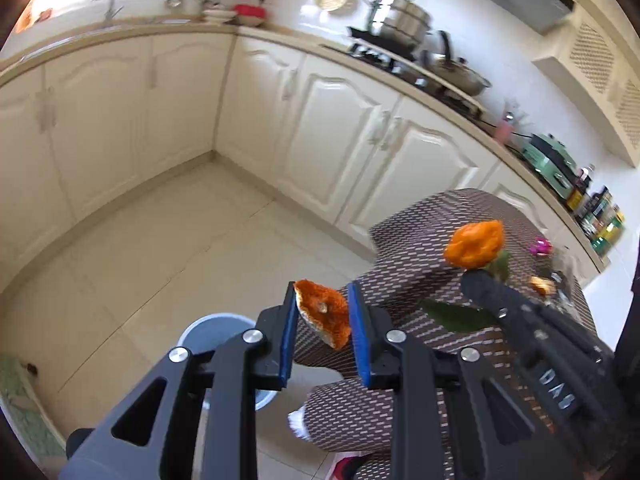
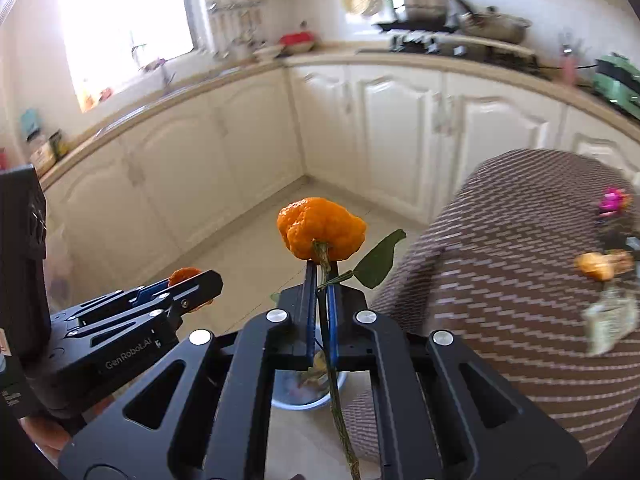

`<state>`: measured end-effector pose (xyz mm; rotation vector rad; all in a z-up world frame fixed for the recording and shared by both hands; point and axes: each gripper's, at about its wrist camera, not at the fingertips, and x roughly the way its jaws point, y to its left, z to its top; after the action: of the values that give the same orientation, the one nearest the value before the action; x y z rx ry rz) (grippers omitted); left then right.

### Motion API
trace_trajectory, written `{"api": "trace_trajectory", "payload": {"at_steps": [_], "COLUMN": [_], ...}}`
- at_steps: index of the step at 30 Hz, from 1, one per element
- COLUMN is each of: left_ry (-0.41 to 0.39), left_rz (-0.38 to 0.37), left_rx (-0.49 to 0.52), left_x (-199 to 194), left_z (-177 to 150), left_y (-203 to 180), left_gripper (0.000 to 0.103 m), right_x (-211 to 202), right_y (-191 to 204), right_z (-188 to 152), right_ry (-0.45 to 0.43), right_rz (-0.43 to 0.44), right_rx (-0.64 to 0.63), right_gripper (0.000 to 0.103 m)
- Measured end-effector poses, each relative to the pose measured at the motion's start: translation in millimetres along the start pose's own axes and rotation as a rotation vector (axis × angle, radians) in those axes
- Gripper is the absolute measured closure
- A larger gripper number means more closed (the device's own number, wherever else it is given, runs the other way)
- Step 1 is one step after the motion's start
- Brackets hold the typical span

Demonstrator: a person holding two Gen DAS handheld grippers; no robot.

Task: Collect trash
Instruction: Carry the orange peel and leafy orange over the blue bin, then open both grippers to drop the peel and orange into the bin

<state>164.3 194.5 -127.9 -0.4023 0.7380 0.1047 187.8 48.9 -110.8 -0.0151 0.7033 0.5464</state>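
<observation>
The table [image 2: 500,240] with its brown cloth still has scraps on it. Below sits the bin [image 1: 208,330]. The right gripper [image 2: 321,280] pinches an orange's stem [image 2: 325,264]; the left gripper [image 1: 322,314] squeezes orange peel [image 1: 326,312]. Both look ready to drop: move over the bin, then open the jaws.

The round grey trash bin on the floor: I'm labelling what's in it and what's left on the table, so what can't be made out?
- Round grey trash bin: in both wrist views, gripper fingers cover most of it; contents unreadable.
- Blurred scraps on the brown woven tablecloth: a pink bit and an orange bit, unidentifiable.
- Orange peel piece in the left gripper: lower edge hidden by blue pads.
</observation>
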Motion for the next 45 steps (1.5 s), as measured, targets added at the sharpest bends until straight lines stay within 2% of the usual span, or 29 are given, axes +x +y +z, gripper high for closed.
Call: {"api": "trace_trajectory", "payload": {"at_steps": [10, 23, 29, 31, 33, 38, 43, 45], "left_ry": [0.14, 0.358, 0.374, 0.378, 0.374, 0.378, 0.375, 0.367], "left_rz": [0.137, 0.2, 0.185, 0.192, 0.2, 0.199, 0.223, 0.254], "left_rx": [-0.098, -0.137, -0.15, -0.166, -0.178, -0.207, -0.208, -0.191], "left_x": [62.7, 168.0, 190.8, 194.4, 195.3, 194.9, 184.6, 179.4], "left_z": [-31.0, -73.0, -73.3, -71.9, -72.6, -74.2, -74.2, -74.8], "left_y": [82.3, 124.6, 131.6, 133.7, 139.4, 149.3, 153.5, 151.5], "left_gripper": [0.079, 0.079, 0.076, 0.066, 0.061, 0.059, 0.058, 0.056], "right_x": [110.1, 204.5, 234.4, 241.7, 249.3, 262.4, 268.1, 270.2], "right_y": [41.9, 19.8, 14.9, 15.2, 16.2, 16.8, 24.9, 29.2], "right_z": [-41.5, -90.4, -105.2, -106.8, -107.3, -106.1, -106.9, -105.8], "right_ry": [0.211, 0.394, 0.445, 0.452, 0.458, 0.465, 0.475, 0.478], "right_rz": [0.069, 0.044, 0.049, 0.053, 0.054, 0.06, 0.067, 0.074], "right_rx": [-0.039, 0.006, 0.033, 0.038, 0.044, 0.05, 0.047, 0.047], "right_gripper": [0.098, 0.098, 0.098, 0.098, 0.098, 0.098, 0.097, 0.097]}}
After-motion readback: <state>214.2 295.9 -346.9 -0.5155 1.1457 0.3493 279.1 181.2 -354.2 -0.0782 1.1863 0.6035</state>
